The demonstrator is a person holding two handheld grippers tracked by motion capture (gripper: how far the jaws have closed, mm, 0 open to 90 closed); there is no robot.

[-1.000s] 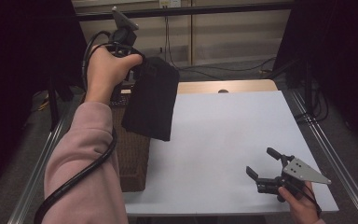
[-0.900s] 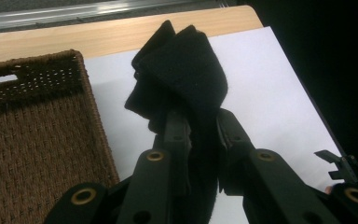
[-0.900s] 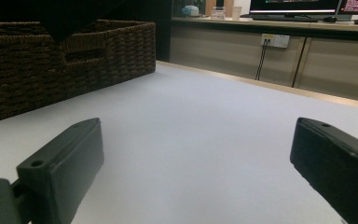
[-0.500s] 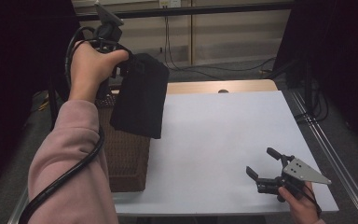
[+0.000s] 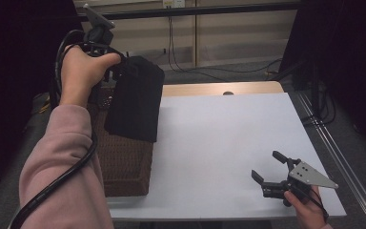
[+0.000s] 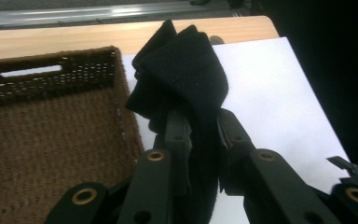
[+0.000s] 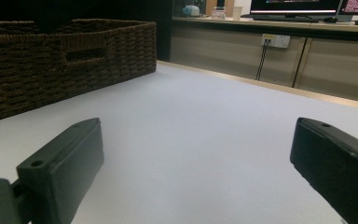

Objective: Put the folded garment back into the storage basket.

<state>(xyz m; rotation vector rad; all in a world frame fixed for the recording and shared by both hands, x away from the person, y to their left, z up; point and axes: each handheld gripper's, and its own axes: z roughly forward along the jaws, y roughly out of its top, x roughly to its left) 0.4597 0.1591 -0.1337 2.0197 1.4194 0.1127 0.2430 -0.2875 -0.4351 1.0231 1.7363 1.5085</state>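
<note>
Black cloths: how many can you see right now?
1. The black cloth hangs clamped in the left gripper, held up above the wicker basket at the table's left. More could lie inside the basket where the cloth and arm block the view.

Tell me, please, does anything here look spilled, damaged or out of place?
Nothing stands out. The left gripper holds a folded black cloth in the air, hanging partly over the edge of the brown wicker basket. The right gripper rests open on the white table, with nothing between its fingers. No spill or damage shows.
</note>
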